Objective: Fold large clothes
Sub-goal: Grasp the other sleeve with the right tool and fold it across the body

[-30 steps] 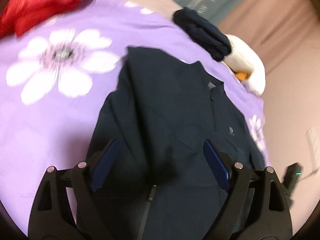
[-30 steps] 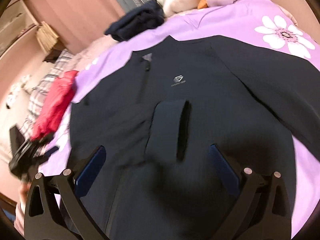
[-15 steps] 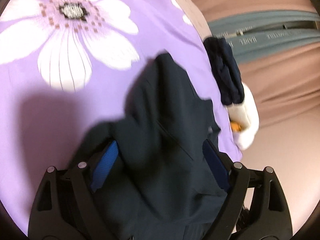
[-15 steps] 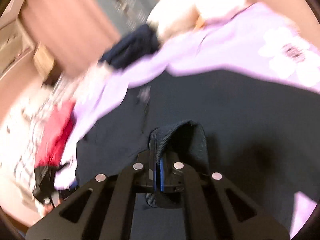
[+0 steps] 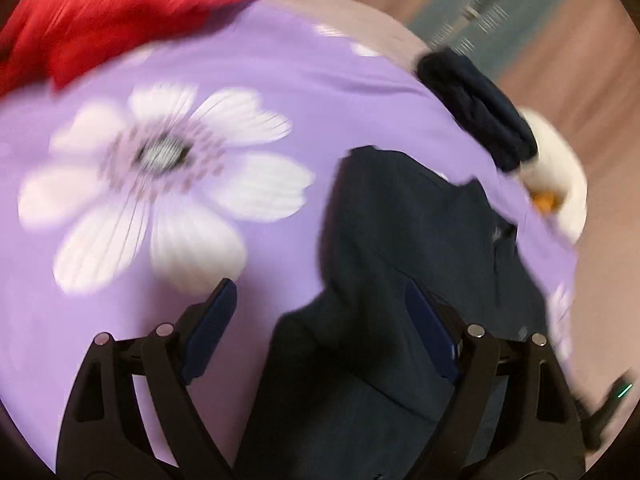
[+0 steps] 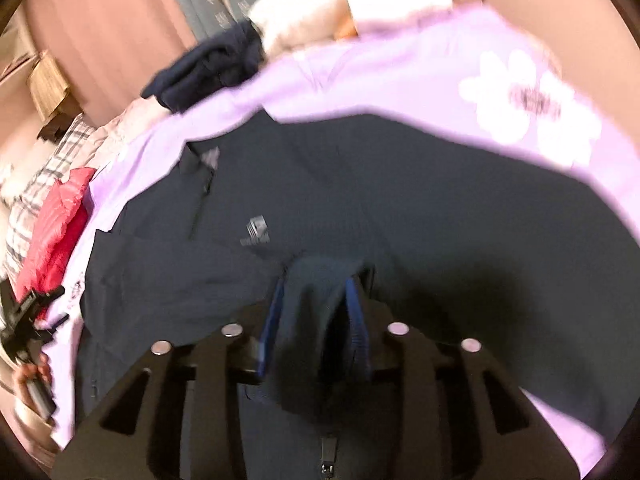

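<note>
A dark navy zip jacket lies spread face up on a purple flowered bedspread. My right gripper hovers over the jacket's chest with the sleeve cuff between its blue pads. Its jaws are opening, and the cuff sits loose in the gap. In the left wrist view the jacket's shoulder edge runs down the right half. My left gripper stands wide open over that edge, gripping nothing, with bare bedspread under its left finger.
A red garment lies at the bed's far left. A folded dark garment and a white plush toy sit at the far end. A plaid cloth lies beyond the red garment.
The right gripper went from wide open to shut on the sleeve cuff, and its jaws have now parted some. The left gripper stayed open and shifted toward the jacket's left edge.
</note>
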A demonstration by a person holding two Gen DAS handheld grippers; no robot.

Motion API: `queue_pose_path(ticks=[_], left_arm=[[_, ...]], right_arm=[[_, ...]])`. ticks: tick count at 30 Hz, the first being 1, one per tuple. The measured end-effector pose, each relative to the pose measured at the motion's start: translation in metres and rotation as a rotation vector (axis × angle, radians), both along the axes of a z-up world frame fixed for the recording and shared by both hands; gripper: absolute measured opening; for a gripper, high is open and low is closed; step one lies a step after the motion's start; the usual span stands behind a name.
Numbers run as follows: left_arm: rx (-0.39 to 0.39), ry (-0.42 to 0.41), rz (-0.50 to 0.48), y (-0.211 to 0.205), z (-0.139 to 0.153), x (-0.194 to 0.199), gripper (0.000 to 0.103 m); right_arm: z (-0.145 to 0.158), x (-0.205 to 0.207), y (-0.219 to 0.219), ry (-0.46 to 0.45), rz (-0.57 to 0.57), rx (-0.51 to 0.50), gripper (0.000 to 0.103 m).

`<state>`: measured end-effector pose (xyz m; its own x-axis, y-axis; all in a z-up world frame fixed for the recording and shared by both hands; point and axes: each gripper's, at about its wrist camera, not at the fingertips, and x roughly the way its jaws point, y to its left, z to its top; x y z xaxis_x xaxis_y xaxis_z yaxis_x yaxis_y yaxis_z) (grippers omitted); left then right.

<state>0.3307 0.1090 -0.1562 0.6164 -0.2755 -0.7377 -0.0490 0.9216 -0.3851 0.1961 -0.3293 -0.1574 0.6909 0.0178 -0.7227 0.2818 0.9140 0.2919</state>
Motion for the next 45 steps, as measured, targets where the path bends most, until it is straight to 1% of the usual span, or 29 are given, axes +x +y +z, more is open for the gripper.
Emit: queue_pose_path(ticks=[1, 2, 3, 4, 5, 8, 10, 11, 12, 14, 15, 17, 18, 20, 22, 23, 24, 25, 29, 31, 32, 33, 36, 38, 40, 42, 43, 44, 45], left_arm=[[0.035, -0.013, -0.039, -0.012, 0.004, 0.002, 0.085], [0.056, -0.022, -0.068, -0.021, 0.007, 0.004, 0.080], [0.083, -0.028, -0.111, -0.036, 0.008, 0.008, 0.077], [0.102, -0.026, -0.141, -0.046, 0.007, 0.010, 0.069], [0.124, -0.021, -0.171, -0.058, 0.004, 0.014, 0.066], [0.181, 0.000, -0.199, -0.076, -0.009, 0.020, 0.066], [0.220, 0.041, -0.200, -0.081, -0.024, 0.028, 0.066], [0.225, 0.061, -0.193, -0.081, -0.031, 0.032, 0.066], [0.222, 0.067, -0.188, -0.081, -0.033, 0.033, 0.066], [0.219, 0.063, -0.177, -0.078, -0.034, 0.035, 0.067], [0.219, 0.061, -0.175, -0.078, -0.033, 0.036, 0.067], [0.215, 0.055, -0.169, -0.076, -0.031, 0.036, 0.068], [0.211, 0.054, -0.168, -0.075, -0.031, 0.037, 0.068], [0.206, 0.055, -0.167, -0.074, -0.032, 0.038, 0.068], [0.208, 0.050, -0.168, -0.075, -0.033, 0.038, 0.069], [0.210, 0.048, -0.169, -0.077, -0.033, 0.038, 0.069], [0.215, 0.048, -0.172, -0.078, -0.033, 0.036, 0.069], [0.217, 0.048, -0.172, -0.079, -0.034, 0.036, 0.069], [0.214, 0.054, -0.174, -0.079, -0.034, 0.037, 0.069], [0.216, 0.057, -0.174, -0.078, -0.033, 0.037, 0.069], [0.214, 0.058, -0.173, -0.078, -0.033, 0.037, 0.069], [0.210, 0.059, -0.172, -0.077, -0.033, 0.038, 0.069], [0.221, 0.058, -0.175, -0.079, -0.034, 0.037, 0.069], [0.231, 0.056, -0.178, -0.081, -0.036, 0.038, 0.071], [0.231, 0.052, -0.178, -0.081, -0.039, 0.038, 0.072], [0.240, 0.051, -0.185, -0.082, -0.040, 0.039, 0.072], [0.247, 0.051, -0.191, -0.082, -0.041, 0.040, 0.072], [0.250, 0.053, -0.195, -0.082, -0.041, 0.040, 0.072], [0.253, 0.056, -0.199, -0.081, -0.039, 0.040, 0.072]], right_arm=[[0.004, 0.001, 0.005, -0.017, 0.021, -0.002, 0.040], [0.005, 0.006, 0.008, -0.015, 0.041, 0.006, 0.041], [0.003, 0.011, 0.009, 0.002, 0.050, 0.012, 0.041], [0.001, 0.017, 0.009, 0.033, 0.037, 0.009, 0.041], [-0.005, 0.021, 0.007, 0.071, 0.005, 0.015, 0.041], [-0.022, 0.028, -0.004, 0.110, -0.029, 0.107, 0.041], [-0.038, 0.035, -0.010, 0.156, -0.023, 0.168, 0.041], [-0.043, 0.040, -0.009, 0.164, 0.000, 0.178, 0.026], [-0.042, 0.044, -0.008, 0.154, 0.027, 0.167, 0.000], [-0.031, 0.043, -0.006, 0.112, 0.038, 0.142, 0.000], [-0.020, 0.042, -0.006, 0.064, 0.040, 0.123, 0.000], [-0.001, 0.037, -0.010, -0.010, 0.013, 0.076, 0.000], [0.006, 0.031, -0.016, -0.031, -0.005, 0.076, 0.000], [0.007, 0.030, -0.027, -0.014, -0.048, 0.109, 0.000], [-0.006, 0.028, -0.033, 0.052, -0.035, 0.199, 0.011], [-0.011, 0.027, -0.032, 0.074, -0.038, 0.209, 0.034], [-0.016, 0.022, -0.031, 0.090, -0.046, 0.210, 0.052], [-0.021, 0.017, -0.031, 0.091, -0.050, 0.214, 0.054], [-0.042, 0.012, -0.032, 0.115, -0.063, 0.292, 0.053], [-0.045, 0.016, -0.025, 0.133, -0.023, 0.280, 0.022], [-0.040, 0.021, -0.017, 0.129, 0.005, 0.211, 0.007], [-0.033, 0.025, -0.014, 0.109, 0.019, 0.181, 0.005], [0.005, 0.026, -0.017, -0.016, -0.003, 0.111, 0.004], [0.015, 0.029, -0.020, -0.044, -0.019, 0.099, 0.004], [0.005, 0.034, -0.019, 0.013, -0.016, 0.070, 0.005], [-0.026, 0.041, -0.017, 0.154, -0.005, 0.036, 0.006], [-0.038, 0.042, -0.017, 0.188, -0.004, 0.015, 0.008], [-0.041, 0.040, -0.019, 0.182, -0.004, 0.005, 0.011], [-0.039, 0.039, -0.018, 0.173, -0.012, 0.000, 0.021]])
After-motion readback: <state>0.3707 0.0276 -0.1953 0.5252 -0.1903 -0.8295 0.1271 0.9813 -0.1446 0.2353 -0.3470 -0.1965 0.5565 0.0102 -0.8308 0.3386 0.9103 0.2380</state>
